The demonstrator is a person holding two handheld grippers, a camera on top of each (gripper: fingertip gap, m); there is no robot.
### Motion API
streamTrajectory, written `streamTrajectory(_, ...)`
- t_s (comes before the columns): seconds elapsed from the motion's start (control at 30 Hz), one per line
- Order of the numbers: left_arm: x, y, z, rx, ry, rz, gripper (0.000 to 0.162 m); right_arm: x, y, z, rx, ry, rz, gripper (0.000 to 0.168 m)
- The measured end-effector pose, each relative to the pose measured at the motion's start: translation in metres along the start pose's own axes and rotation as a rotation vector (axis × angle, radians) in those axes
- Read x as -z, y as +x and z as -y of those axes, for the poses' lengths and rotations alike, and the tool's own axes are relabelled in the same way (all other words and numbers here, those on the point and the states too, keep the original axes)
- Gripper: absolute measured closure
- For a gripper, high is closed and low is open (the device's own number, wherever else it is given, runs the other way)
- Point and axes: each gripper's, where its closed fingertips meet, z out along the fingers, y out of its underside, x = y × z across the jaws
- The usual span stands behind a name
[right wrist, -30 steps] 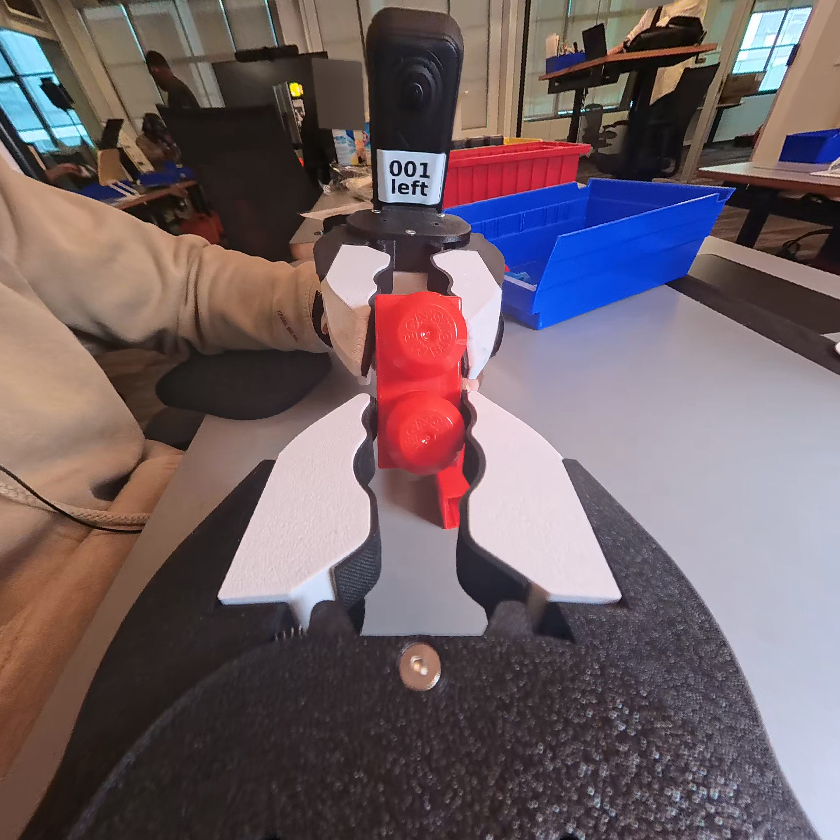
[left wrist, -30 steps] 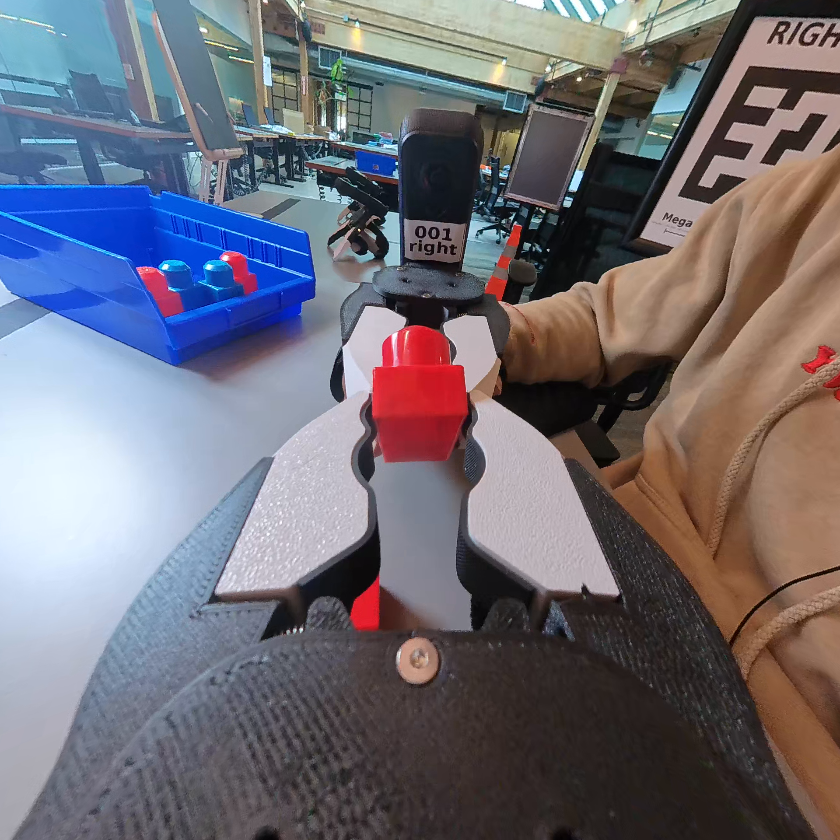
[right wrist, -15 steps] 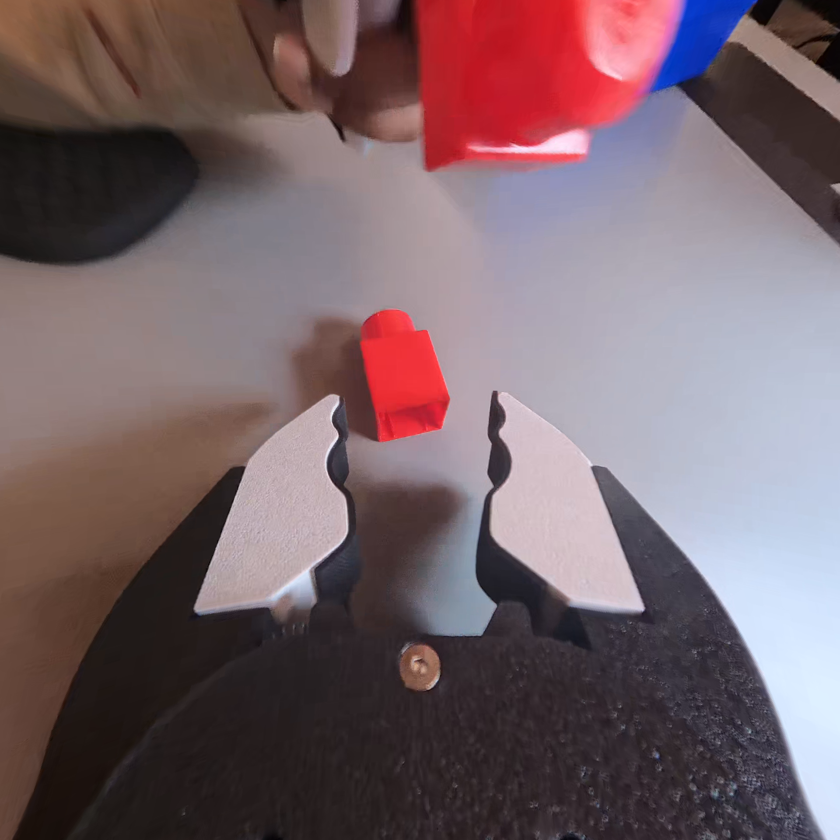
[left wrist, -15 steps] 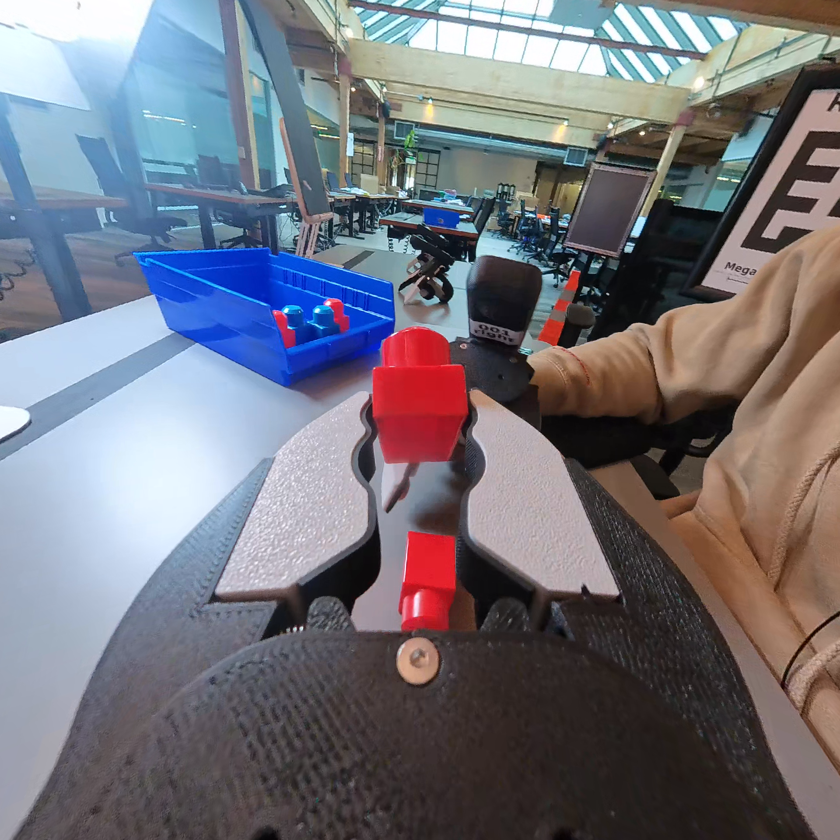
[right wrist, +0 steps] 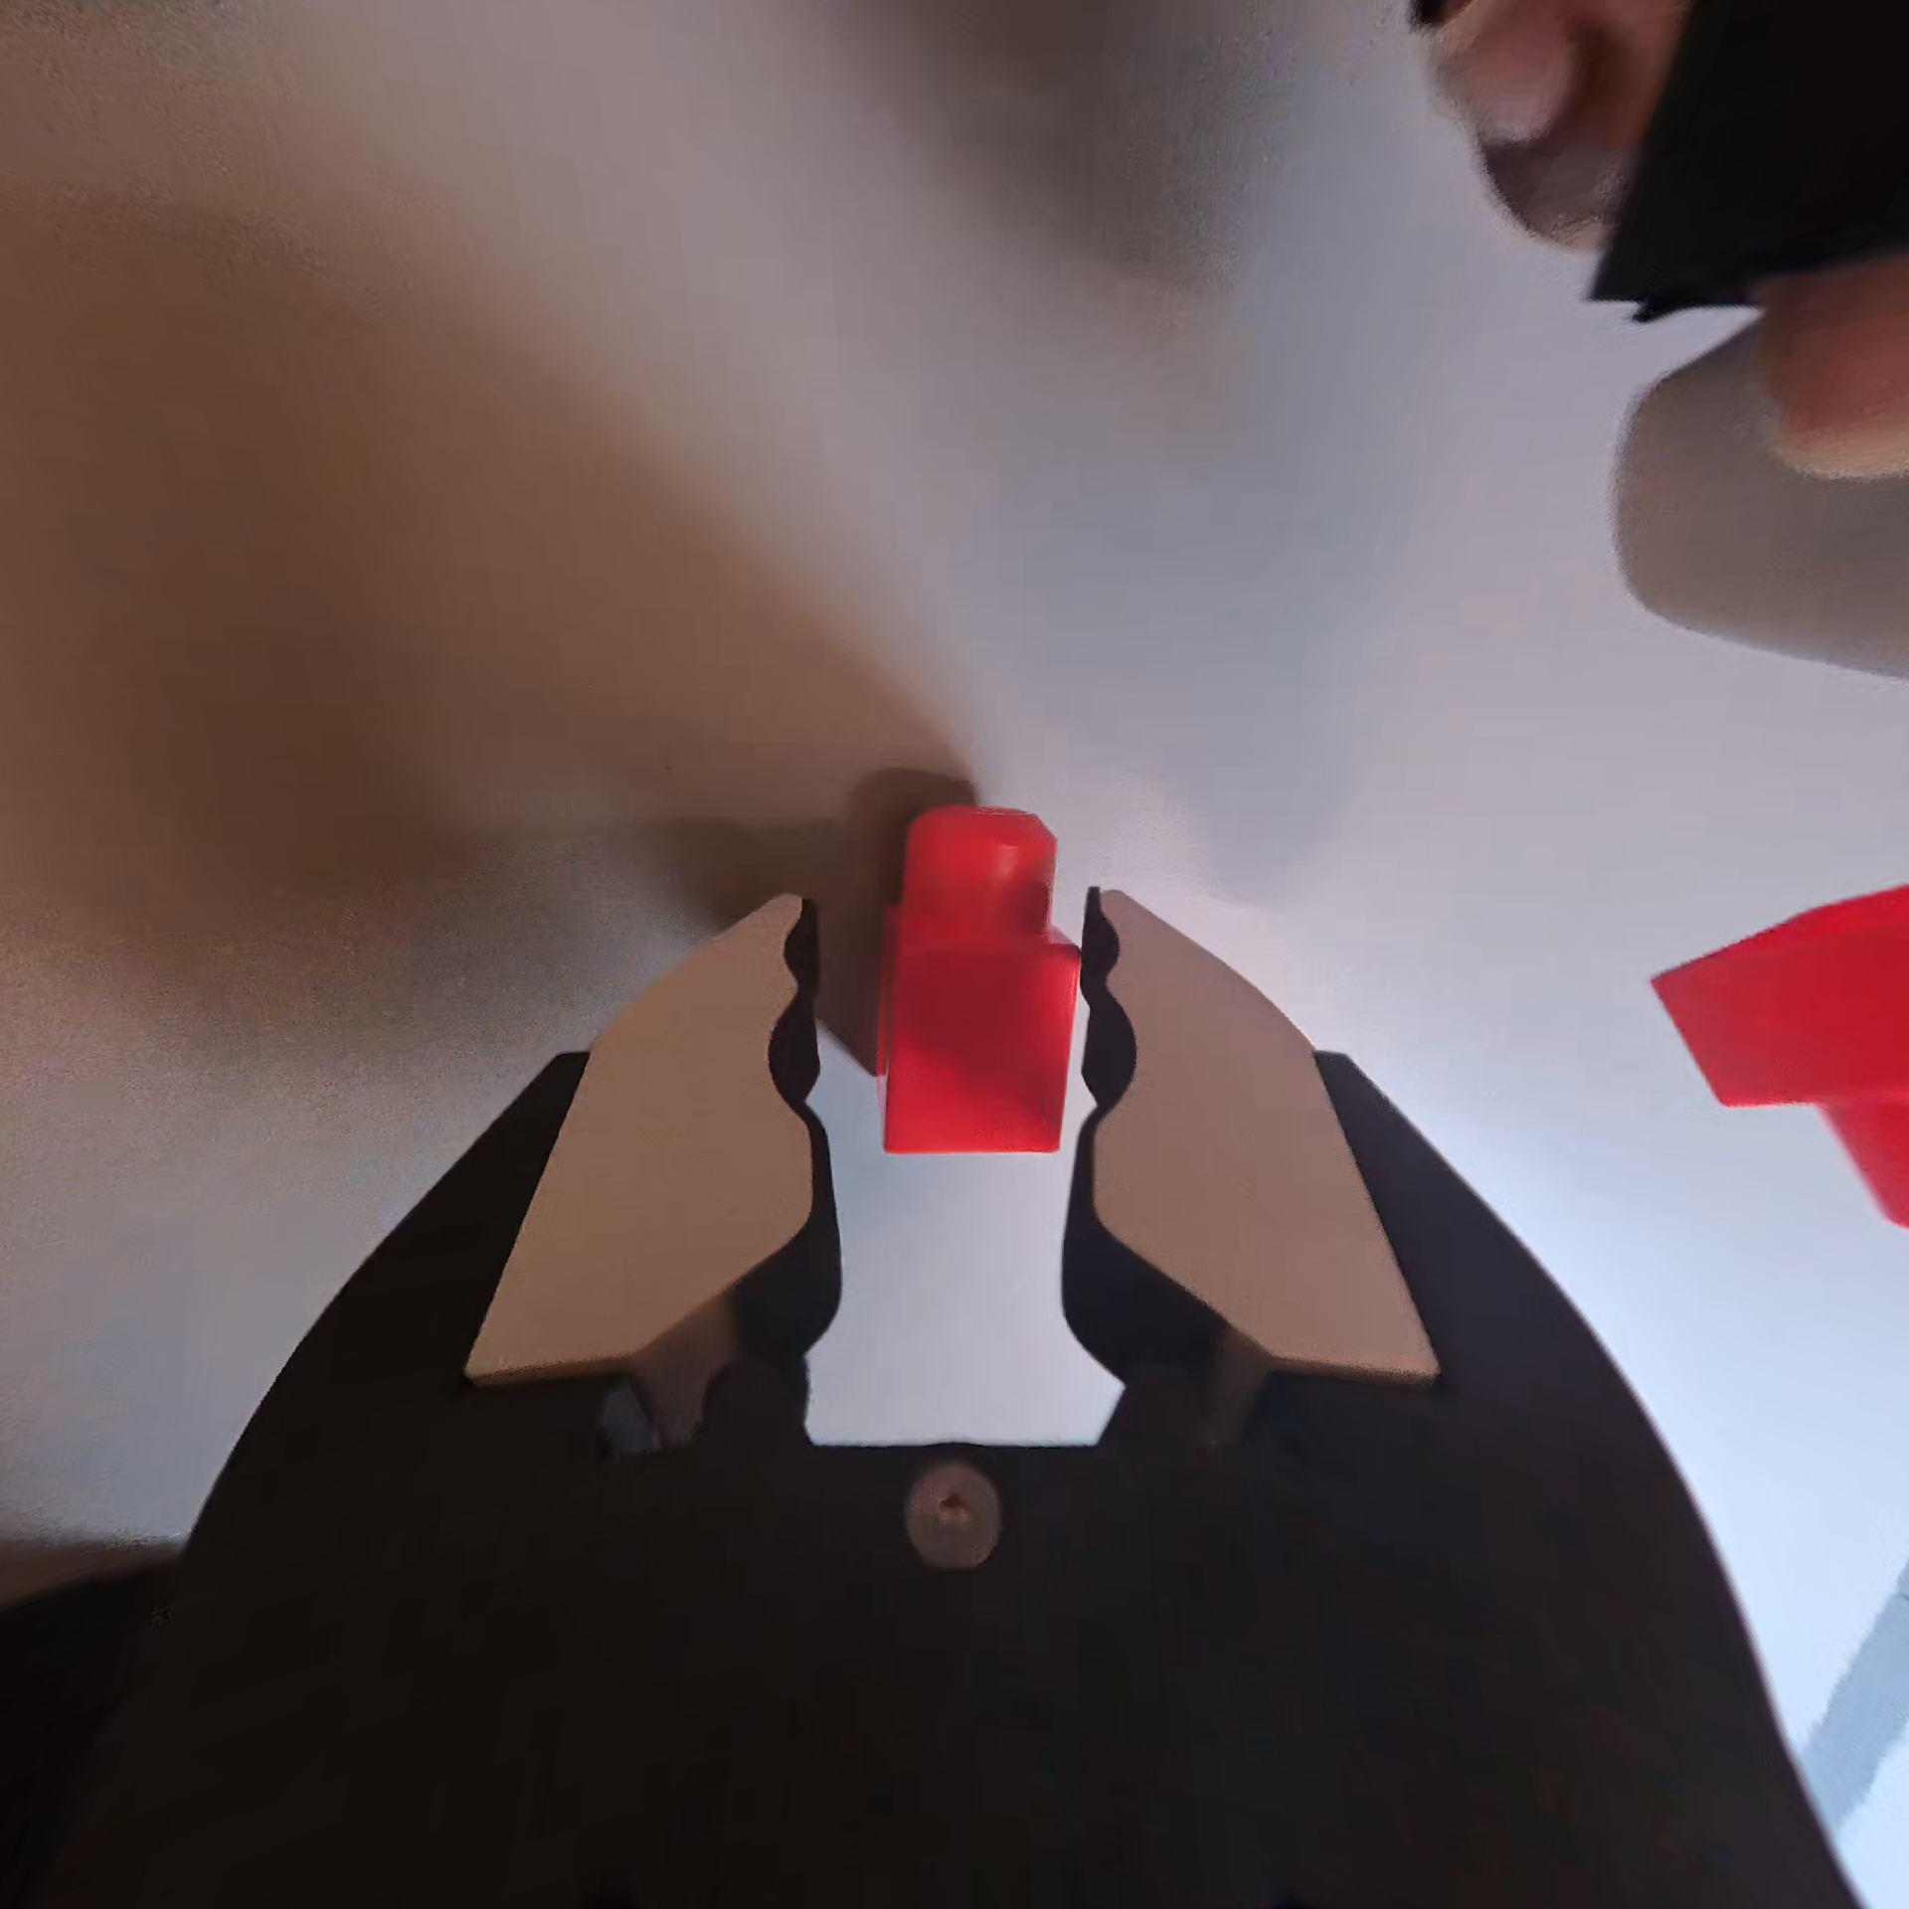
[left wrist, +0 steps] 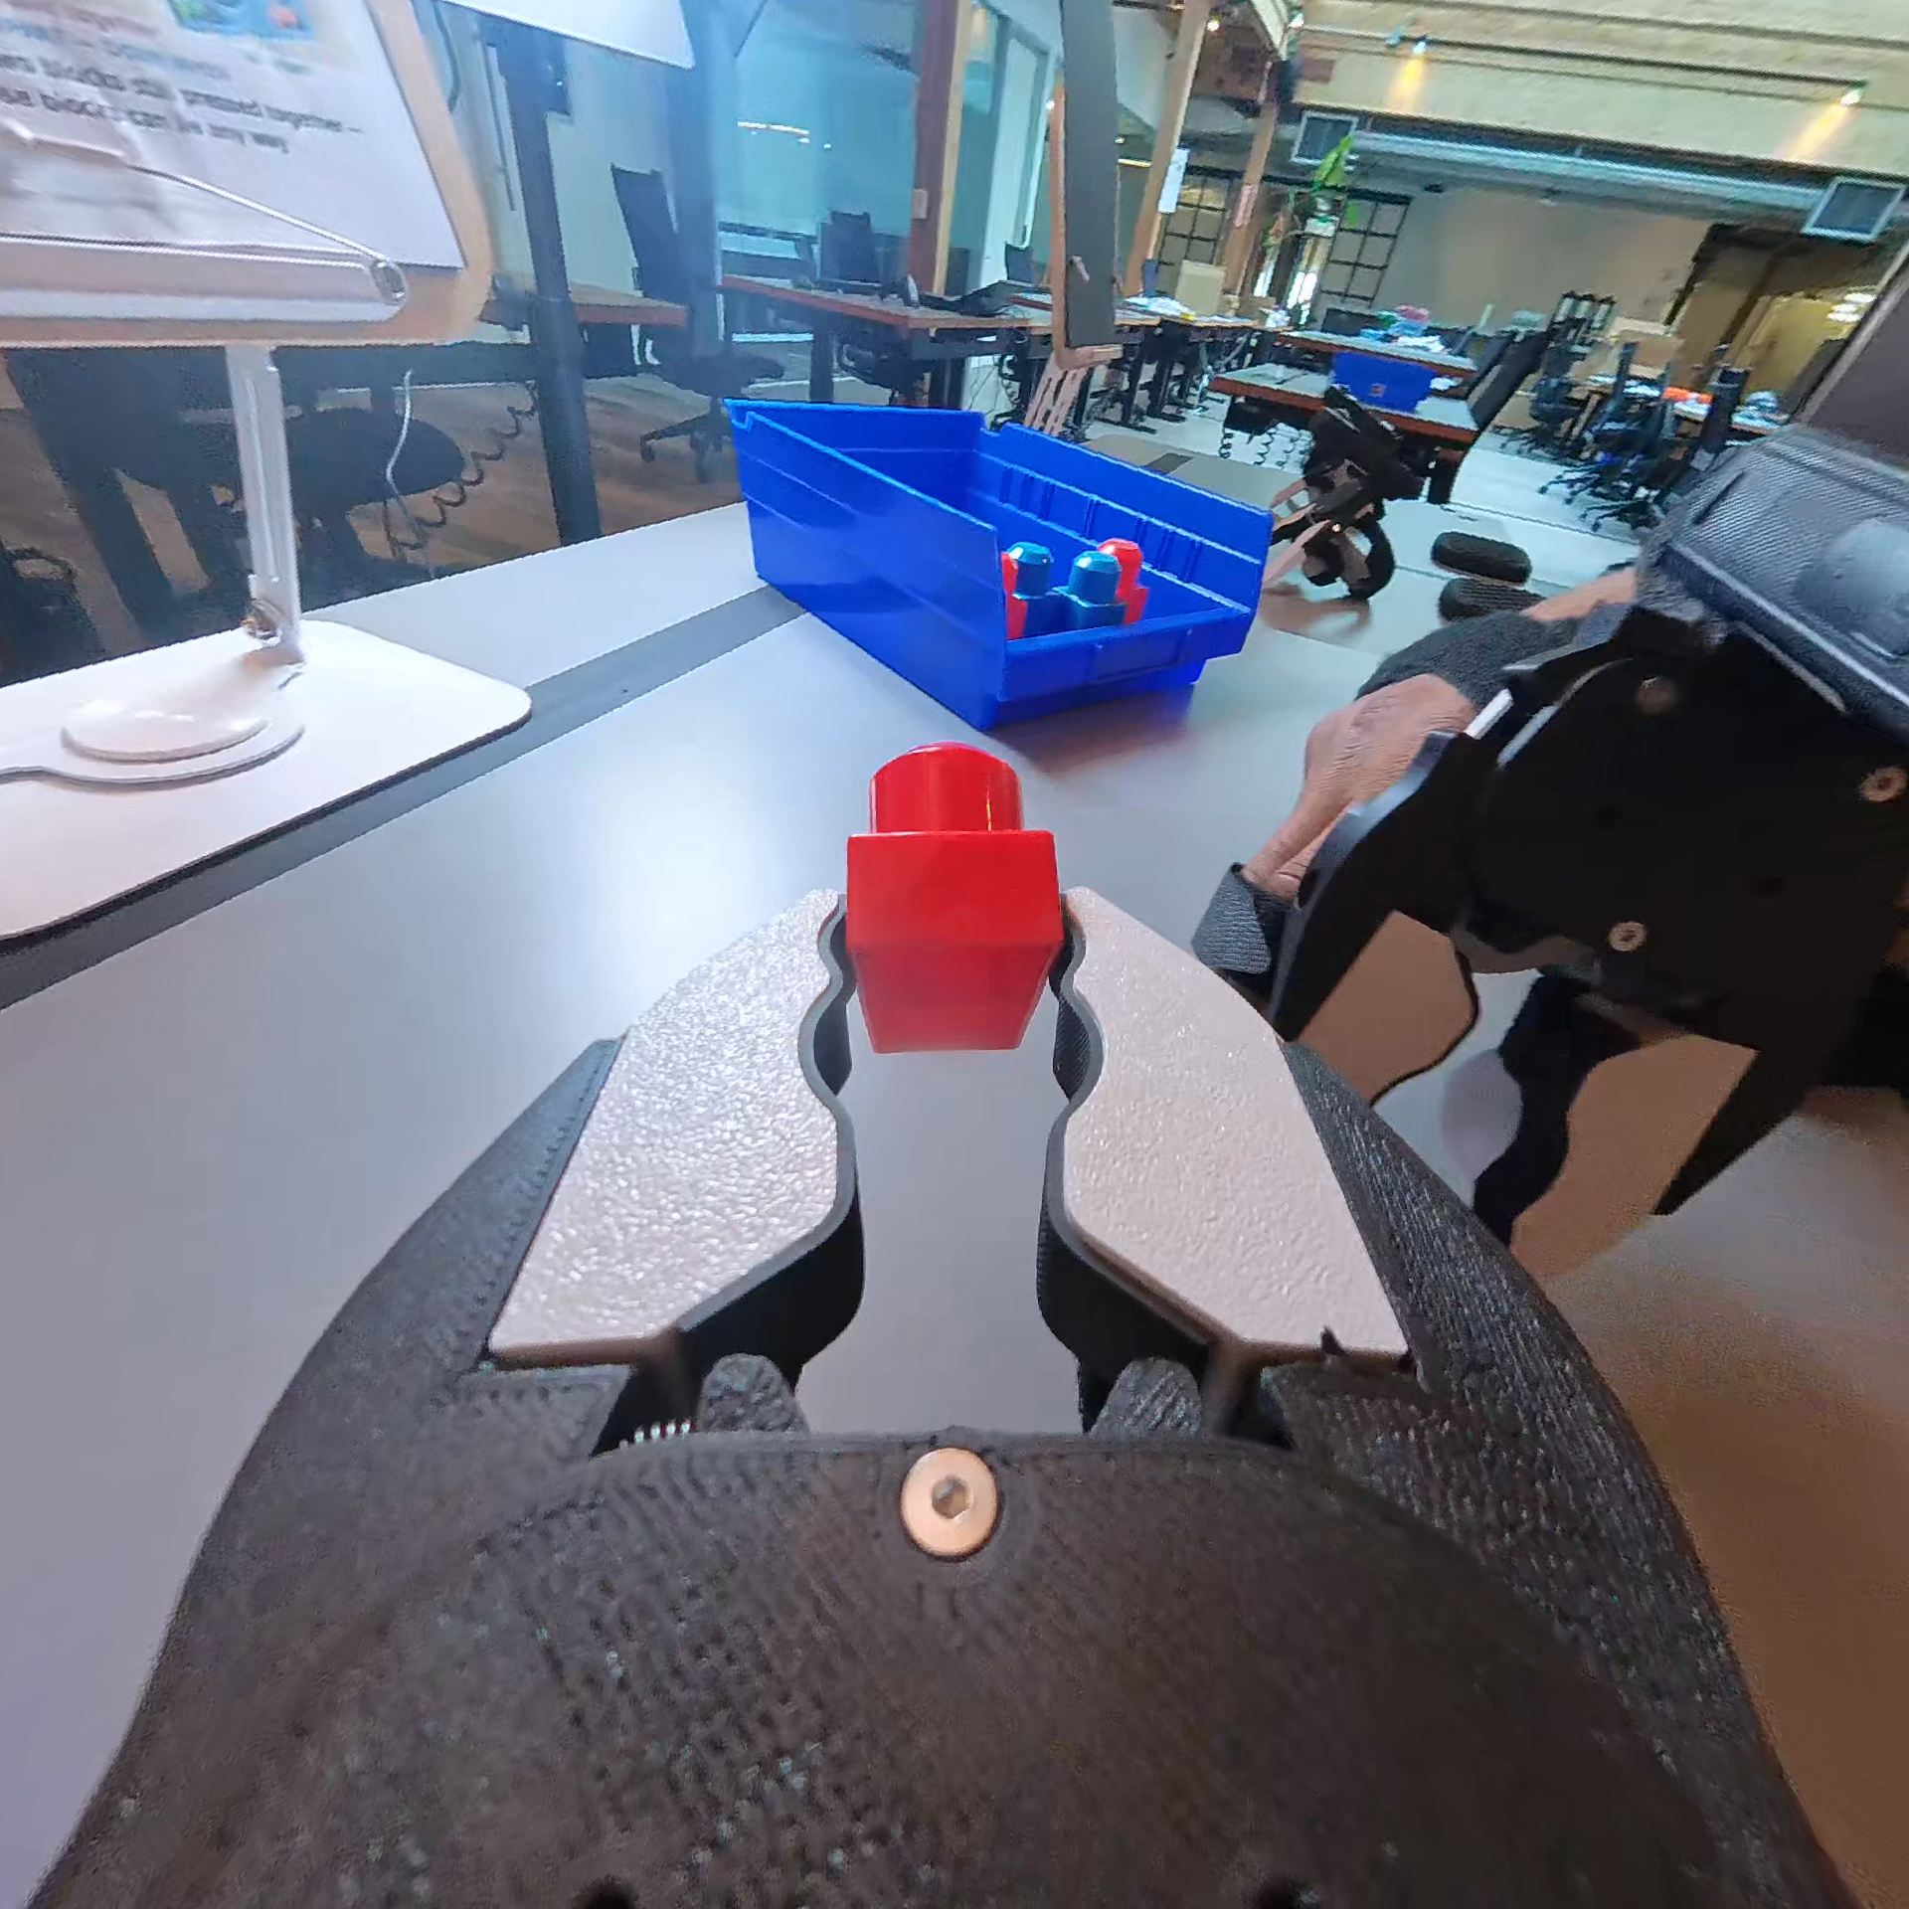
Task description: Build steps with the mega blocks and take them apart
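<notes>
On table: red block (right wrist: 971,1043) btwn R gripper (right wrist: 945,919) fingers, untouched | L gripper (left wrist: 950,909) clamps block (left wrist: 950,930)

Left gripper (left wrist: 952,956) fingers pinched shut — right gripper (right wrist: 945,1018) angled down, fingers spread apart
</notes>
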Motion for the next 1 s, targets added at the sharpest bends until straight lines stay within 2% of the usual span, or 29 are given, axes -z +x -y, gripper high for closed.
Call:
streamTrajectory(0.17,0.005,-0.011,-0.002,0.002,0.001,0.035,0.126,-0.006,0.001,0.0,0.022,-0.207,0.06,0.12)
streamTrajectory(0.27,0.006,-0.015,-0.005,0.008,-0.006,0.043,0.126,-0.012,-0.001,-0.002,0.044,-0.303,0.074,0.138)
streamTrajectory(0.33,0.005,-0.015,-0.008,0.01,-0.014,0.042,0.126,-0.009,0.003,0.004,0.1,-0.302,0.023,0.138)
streamTrajectory(0.37,0.005,-0.015,-0.009,0.009,-0.018,0.041,0.126,-0.003,0.004,0.015,0.124,-0.23,-0.007,0.138)
streamTrajectory(0.43,0.005,-0.013,-0.009,0.003,-0.019,0.036,0.126,0.025,0.005,0.046,0.114,0.019,-0.041,0.138)
streamTrajectory(0.57,0.007,-0.003,0.002,0.028,0.036,-0.015,0.126,0.122,0.042,0.08,-0.014,0.644,-0.248,0.138)
streamTrajectory(0.63,0.008,0.006,0.012,0.05,0.079,-0.067,0.126,0.173,0.059,0.073,-0.185,1.009,-0.288,0.138)
streamTrajectory(0.73,0.009,0.03,0.029,0.078,0.154,-0.17,0.126,0.225,0.078,0.031,-0.468,1.466,-0.267,0.138)
streamTrajectory(0.8,0.008,0.049,0.041,0.102,0.2,-0.238,0.126,0.234,0.088,0.002,-0.621,1.635,-0.256,0.138)
streamTrajectory(0.87,0.006,0.069,0.052,0.125,0.247,-0.298,0.126,0.233,0.091,-0.012,-0.712,1.74,-0.214,0.138)
streamTrajectory(1.0,0.005,0.092,0.071,0.186,0.34,-0.353,0.126,0.226,0.081,0.0,-0.757,1.856,-0.02,0.138)
